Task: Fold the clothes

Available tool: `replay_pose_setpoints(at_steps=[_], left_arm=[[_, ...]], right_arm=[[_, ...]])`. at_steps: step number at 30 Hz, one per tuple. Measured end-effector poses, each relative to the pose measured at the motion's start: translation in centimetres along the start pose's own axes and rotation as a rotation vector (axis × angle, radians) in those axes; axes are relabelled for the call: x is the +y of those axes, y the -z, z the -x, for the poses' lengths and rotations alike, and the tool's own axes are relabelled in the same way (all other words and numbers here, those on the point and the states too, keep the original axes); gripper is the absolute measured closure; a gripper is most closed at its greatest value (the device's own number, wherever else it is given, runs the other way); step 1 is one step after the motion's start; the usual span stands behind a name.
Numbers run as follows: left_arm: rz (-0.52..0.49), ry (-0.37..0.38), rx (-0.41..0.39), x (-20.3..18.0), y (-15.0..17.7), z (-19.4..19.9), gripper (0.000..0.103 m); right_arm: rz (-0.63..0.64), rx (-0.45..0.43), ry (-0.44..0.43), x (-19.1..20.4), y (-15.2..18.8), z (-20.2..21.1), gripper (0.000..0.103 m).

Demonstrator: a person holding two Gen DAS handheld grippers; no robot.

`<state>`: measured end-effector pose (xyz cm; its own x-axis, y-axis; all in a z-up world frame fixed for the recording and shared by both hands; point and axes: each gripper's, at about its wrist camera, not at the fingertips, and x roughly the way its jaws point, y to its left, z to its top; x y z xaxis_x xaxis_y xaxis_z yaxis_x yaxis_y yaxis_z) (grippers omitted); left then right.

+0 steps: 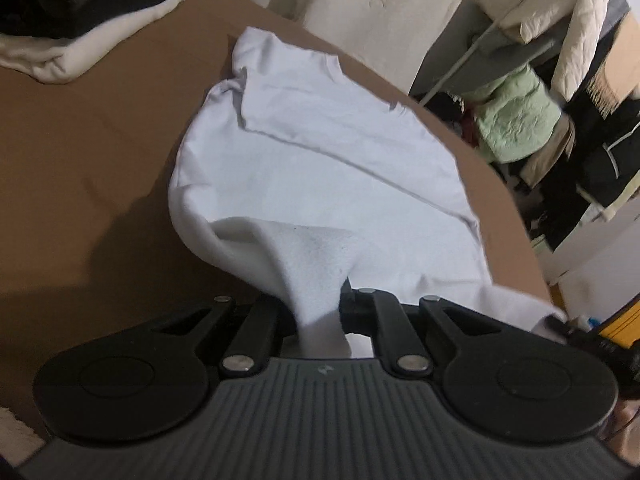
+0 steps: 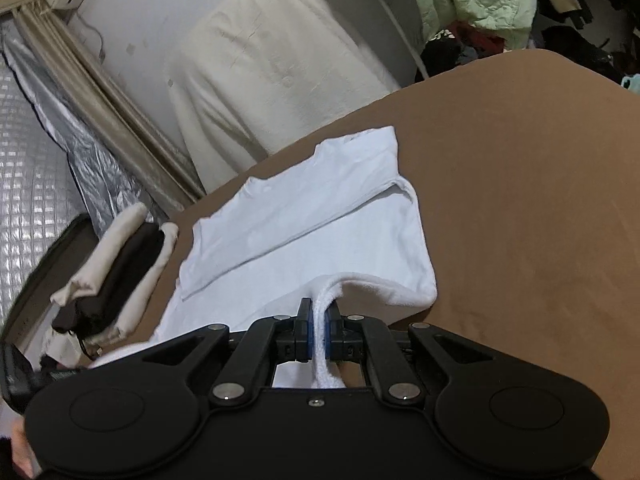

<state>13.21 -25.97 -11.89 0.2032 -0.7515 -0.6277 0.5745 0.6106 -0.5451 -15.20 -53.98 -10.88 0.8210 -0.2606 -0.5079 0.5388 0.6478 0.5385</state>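
Left wrist view: we've got the left gripper (image 1: 320,312) clamped on the near edge of the white garment (image 1: 320,152), w/ cloth bunched up betw. the jaws and tenting upward from the brown table (image 1: 100,140). The fleecy underside shows where the edge lifts, so we read this as the hem pinched to carry it over the rest. The garment's far part lies flat on the table, one sleeve already laid across the body as a diagonal flap — prob. why only the near end needs lifting now. A stack of folded clothes (image 1: 80,28), dark over cream, sits well apart at the far left corner; finished pieces, we'd guess, kept out of the working area. Jackets hang on a rack (image 1: 532,92) beyond the table edge.

Right wrist view: our right gripper (image 2: 319,332) is likewise closed on the same garment (image 2: 312,216), a thick fold of hem squeezed betw. the blue pads (image 2: 305,334). The gripped edge rises off the table (image 2: 520,200) while the collar end stays down, far side. Two grips on the one hem keep it level, so the fold should land straight, approx. halfway up the body. The folded stack (image 2: 116,272) shows at left, near the table edge. A cream-covered object (image 2: 272,80) stands behind the table.
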Motion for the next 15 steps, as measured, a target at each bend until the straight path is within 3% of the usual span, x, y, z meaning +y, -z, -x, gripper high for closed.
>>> replay_pose_setpoints(at_steps=[6, 9, 13, 15], left_arm=[[0.089, -0.052, 0.059, 1.4, -0.4, -2.0, 0.096], [0.048, -0.070, 0.059, 0.8, -0.6, -2.5, 0.096], [-0.074, -0.177, 0.046, -0.6, -0.6, -2.2, 0.097], [-0.059, -0.149, 0.046, -0.5, -1.1, -1.7, 0.097]], right_arm=[[-0.013, 0.029, -0.037, -0.6, -0.1, -1.1, 0.095], [0.005, 0.024, -0.038, -0.6, -0.1, -1.6, 0.095], [0.042, 0.016, -0.041, 0.0, -0.2, -1.7, 0.095], [0.083, 0.007, -0.098, 1.0, -0.6, -1.3, 0.095]])
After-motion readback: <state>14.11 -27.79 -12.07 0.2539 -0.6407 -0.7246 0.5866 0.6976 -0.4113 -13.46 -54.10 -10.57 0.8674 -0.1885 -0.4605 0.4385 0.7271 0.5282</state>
